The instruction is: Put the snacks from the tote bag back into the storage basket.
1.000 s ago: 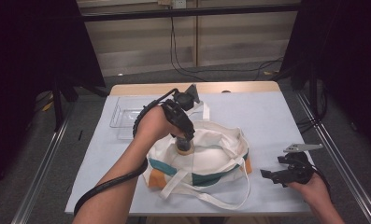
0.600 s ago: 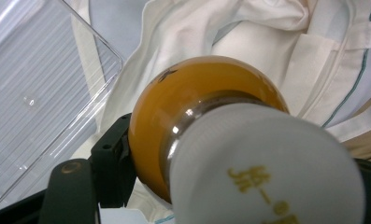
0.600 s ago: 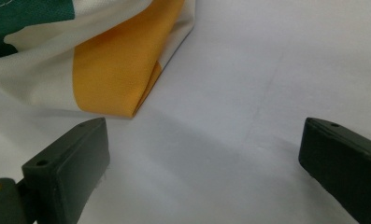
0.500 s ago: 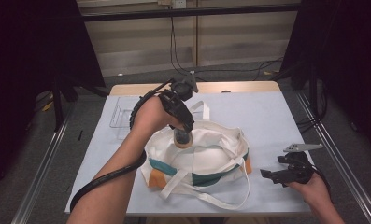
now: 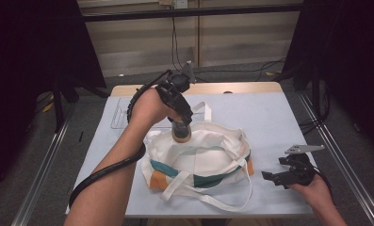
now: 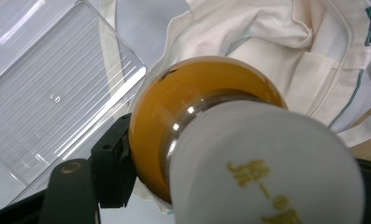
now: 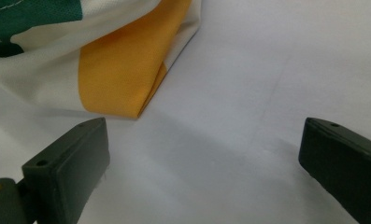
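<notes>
High view: left gripper (image 5: 181, 128) clamps an amber bottle (image 5: 180, 133) over the open tote bag (image 5: 199, 157); lift straight, clear the rim. Left gripper view: white cap (image 6: 267, 163) carries gold writing, possibly Chinese, unreadable; clear tray (image 6: 47, 88) beside. Right gripper view: right gripper (image 7: 204, 163) jaws wide apart, empty, near the bag corner.

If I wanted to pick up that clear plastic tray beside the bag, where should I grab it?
Probably the clear tray's raised rim on its near-left edge, coming from above with one jaw inside and one outside. It lies flat, so only the thin wall gives a hold. The bag crowds its right side.
</notes>
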Tool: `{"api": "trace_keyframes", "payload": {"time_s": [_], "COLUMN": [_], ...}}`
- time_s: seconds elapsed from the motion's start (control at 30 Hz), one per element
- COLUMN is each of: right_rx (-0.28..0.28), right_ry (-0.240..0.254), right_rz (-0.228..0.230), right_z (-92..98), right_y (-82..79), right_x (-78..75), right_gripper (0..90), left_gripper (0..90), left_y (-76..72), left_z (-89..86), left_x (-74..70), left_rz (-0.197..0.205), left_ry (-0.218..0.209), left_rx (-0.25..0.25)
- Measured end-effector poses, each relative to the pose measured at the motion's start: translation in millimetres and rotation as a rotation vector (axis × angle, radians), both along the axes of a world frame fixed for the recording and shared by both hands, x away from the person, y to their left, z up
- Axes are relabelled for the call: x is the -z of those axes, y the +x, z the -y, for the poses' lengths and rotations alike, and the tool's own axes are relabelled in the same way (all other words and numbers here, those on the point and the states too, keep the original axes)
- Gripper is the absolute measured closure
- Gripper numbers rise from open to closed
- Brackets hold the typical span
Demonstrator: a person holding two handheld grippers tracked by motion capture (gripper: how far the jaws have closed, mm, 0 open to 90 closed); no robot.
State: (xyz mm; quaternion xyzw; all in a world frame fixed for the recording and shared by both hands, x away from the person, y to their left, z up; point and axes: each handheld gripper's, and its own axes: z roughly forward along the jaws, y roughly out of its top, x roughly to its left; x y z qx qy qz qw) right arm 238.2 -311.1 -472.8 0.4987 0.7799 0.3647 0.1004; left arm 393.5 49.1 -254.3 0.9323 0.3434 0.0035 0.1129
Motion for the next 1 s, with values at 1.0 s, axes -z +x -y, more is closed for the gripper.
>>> {"api": "trace_keyframes", "payload": {"time_s": [1.0], "right_rx": [-0.027], "right_ry": [-0.010], "right_rz": [0.002], "right_z": [-5.1], "right_y": [0.0], "right_x": [-2.4], "right_gripper": [1.8], "left_gripper": [30.1], "left_y": [26.7], "left_z": [-15.6], "left_x": [-17.3], "left_rz": [0.016], "left_ry": [0.000], "left_rx": [-0.087]}}
